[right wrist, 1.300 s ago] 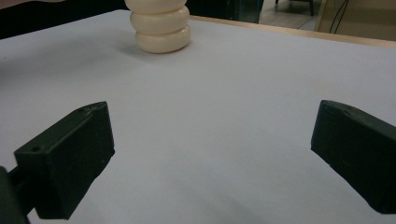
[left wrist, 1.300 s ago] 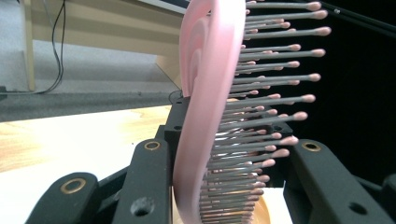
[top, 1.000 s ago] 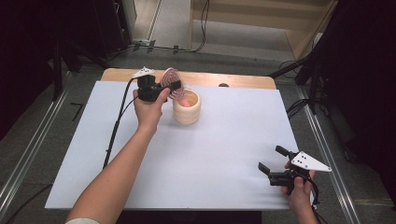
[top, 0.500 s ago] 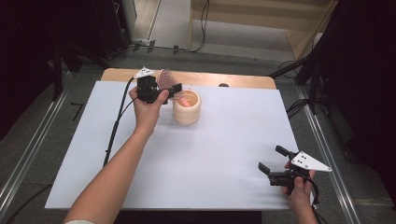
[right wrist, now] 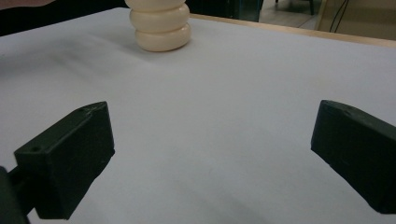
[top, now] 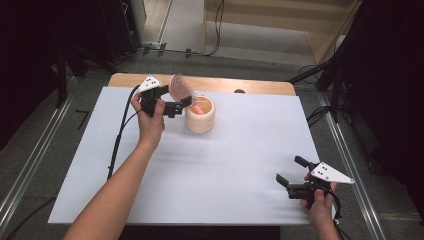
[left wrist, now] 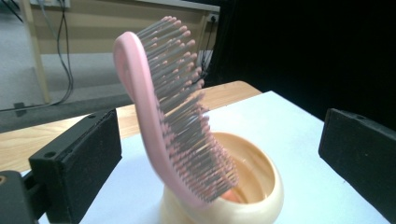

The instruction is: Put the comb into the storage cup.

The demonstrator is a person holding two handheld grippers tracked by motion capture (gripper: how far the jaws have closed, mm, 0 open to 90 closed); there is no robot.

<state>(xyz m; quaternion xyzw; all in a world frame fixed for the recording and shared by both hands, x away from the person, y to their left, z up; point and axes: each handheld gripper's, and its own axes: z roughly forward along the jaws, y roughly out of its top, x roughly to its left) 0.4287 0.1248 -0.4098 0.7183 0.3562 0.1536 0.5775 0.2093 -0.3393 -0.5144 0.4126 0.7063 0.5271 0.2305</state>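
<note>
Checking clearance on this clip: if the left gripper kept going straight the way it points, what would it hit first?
Most likely the pink hairbrush, standing in the cream holder between the left gripper's open jaws. The holder sits just below and behind; depth is uncertain.

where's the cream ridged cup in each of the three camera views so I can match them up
High view: the cream ridged cup stands left of centre near the table's far edge, beside the left gripper.
Left gripper view: bottom centre, holding the pink hairbrush.
Right gripper view: top edge, left of centre, upper part cropped.
Shared landmark: the white table cover.
</note>
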